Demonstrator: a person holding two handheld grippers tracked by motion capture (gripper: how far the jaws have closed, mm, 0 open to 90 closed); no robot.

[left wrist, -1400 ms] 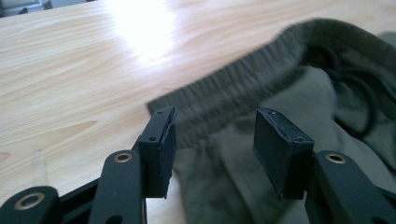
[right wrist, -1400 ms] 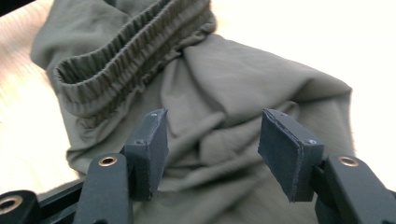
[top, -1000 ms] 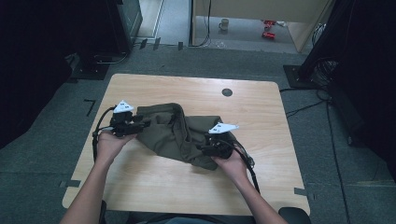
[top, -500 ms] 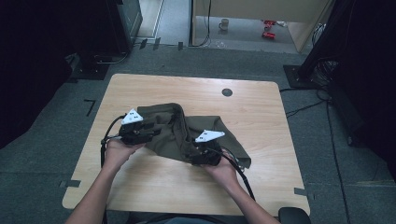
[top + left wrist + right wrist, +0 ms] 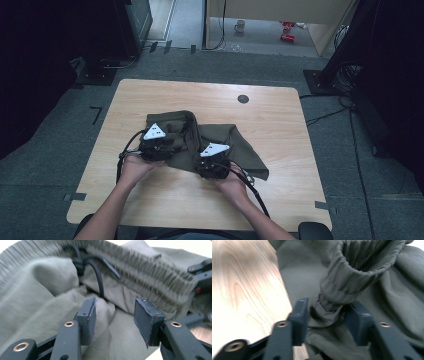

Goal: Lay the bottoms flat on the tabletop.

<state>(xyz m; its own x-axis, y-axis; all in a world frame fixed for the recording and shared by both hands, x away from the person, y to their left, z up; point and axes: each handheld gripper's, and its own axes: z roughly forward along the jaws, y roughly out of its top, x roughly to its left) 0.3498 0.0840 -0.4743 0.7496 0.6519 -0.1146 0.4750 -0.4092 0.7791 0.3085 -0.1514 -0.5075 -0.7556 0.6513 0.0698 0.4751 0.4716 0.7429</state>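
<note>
Right gripper [image 5: 325,315] just closing, pinching cuff [image 5: 332,303]; left gripper [image 5: 115,315] spread over trousers [image 5: 220,140], twelve o'clock waistband [image 5: 150,277]: cuff likely slipping, thin bite.

Left hand-held gripper [image 5: 115,322] jaws apart over olive garment [image 5: 37,310]; black drawstring [image 5: 98,277] beside gathered elastic waistband [image 5: 150,277].

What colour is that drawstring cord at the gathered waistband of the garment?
Black, against olive-green fabric; the drawstring cord shows best in the left gripper view.
</note>
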